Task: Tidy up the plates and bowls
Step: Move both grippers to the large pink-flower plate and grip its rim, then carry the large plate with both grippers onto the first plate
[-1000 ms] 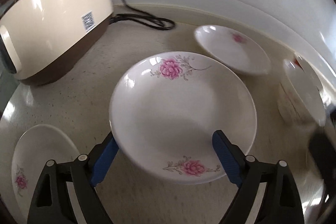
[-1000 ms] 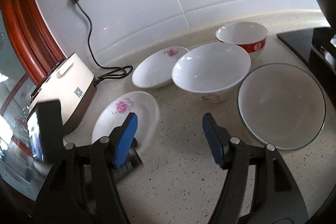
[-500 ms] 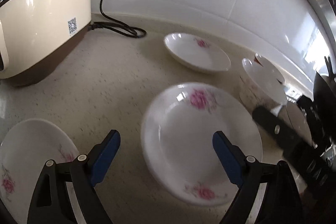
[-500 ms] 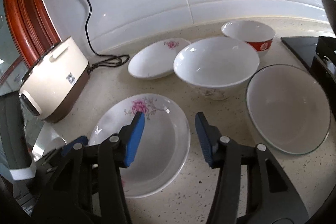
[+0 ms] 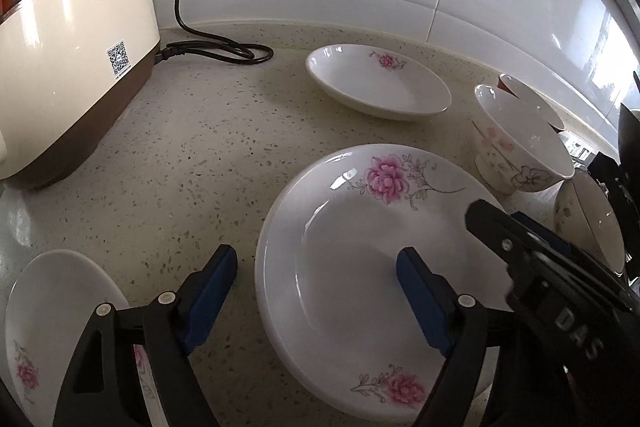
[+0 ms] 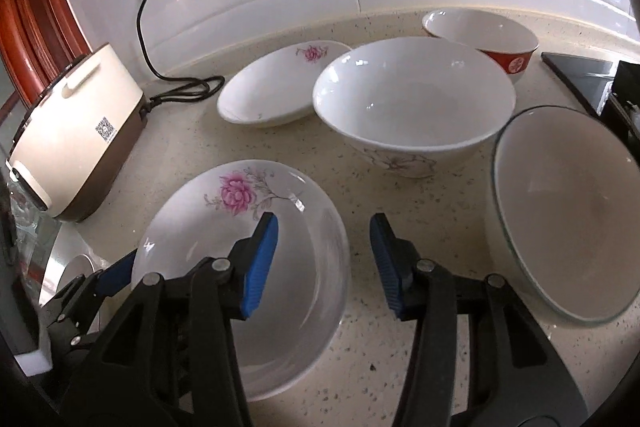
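Note:
A large white plate with pink flowers (image 5: 352,243) (image 6: 240,227) lies flat on the speckled counter (image 5: 200,155). My left gripper (image 5: 318,295) straddles the plate's left rim. One finger is outside the rim and the other is over the plate's well. Its jaws are closing, with neither pad touching the plate. My right gripper (image 6: 324,263) straddles the right rim, its jaws closing with a gap on both sides. Each gripper shows in the other's view: the right gripper (image 5: 532,259) and the left gripper (image 6: 100,283).
A smaller flowered plate (image 5: 376,83) sits near the wall and another (image 5: 52,327) at the near left. A white bowl (image 6: 412,107), a red-banded bowl (image 6: 480,39) and a glass-rimmed bowl (image 6: 568,211) stand to the right. A cream appliance (image 5: 68,67) with a black cord (image 5: 216,51) stands at the left.
In the left wrist view the large plate has slid from the centre to the right. My right gripper has come down over the plate's right rim and its jaws have narrowed.

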The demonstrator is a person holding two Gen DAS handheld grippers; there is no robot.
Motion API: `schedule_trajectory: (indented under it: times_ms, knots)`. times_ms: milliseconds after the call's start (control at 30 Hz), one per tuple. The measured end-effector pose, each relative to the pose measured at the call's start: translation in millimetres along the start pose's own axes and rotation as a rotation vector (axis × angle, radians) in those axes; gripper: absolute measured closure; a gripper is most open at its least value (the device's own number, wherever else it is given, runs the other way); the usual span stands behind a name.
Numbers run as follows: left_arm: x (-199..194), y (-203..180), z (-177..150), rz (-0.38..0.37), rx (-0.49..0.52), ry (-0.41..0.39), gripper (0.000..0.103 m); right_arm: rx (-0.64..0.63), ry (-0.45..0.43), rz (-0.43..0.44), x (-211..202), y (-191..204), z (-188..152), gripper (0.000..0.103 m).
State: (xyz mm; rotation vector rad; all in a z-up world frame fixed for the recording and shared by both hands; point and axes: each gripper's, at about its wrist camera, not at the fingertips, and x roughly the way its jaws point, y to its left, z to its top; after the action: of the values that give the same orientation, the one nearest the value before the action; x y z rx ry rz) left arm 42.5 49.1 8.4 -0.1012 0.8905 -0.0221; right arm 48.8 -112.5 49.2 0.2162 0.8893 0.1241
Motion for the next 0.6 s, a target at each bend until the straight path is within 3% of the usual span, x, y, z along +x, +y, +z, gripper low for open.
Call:
schedule_trajectory:
  times_ms: [133, 367, 600]
  knots:
    - [-2.3, 5.3, -0.5, -0.026, -0.02, -0.007, 0.02, 0.11, 0.024, 0.1, 0.7, -21.5, 3.1, 0.055]
    - [-5.0, 9.8, -0.6, -0.056, -0.037, -0.016, 0.021, 0.064, 0.046, 0.09, 2.3, -14.2, -1.5, 0.082]
    - [-6.7, 11.3, -0.5, -0.055, -0.045, -0.023, 0.04, 0.049, 0.046, 0.078, 3.3, -9.7, -1.2, 0.085]
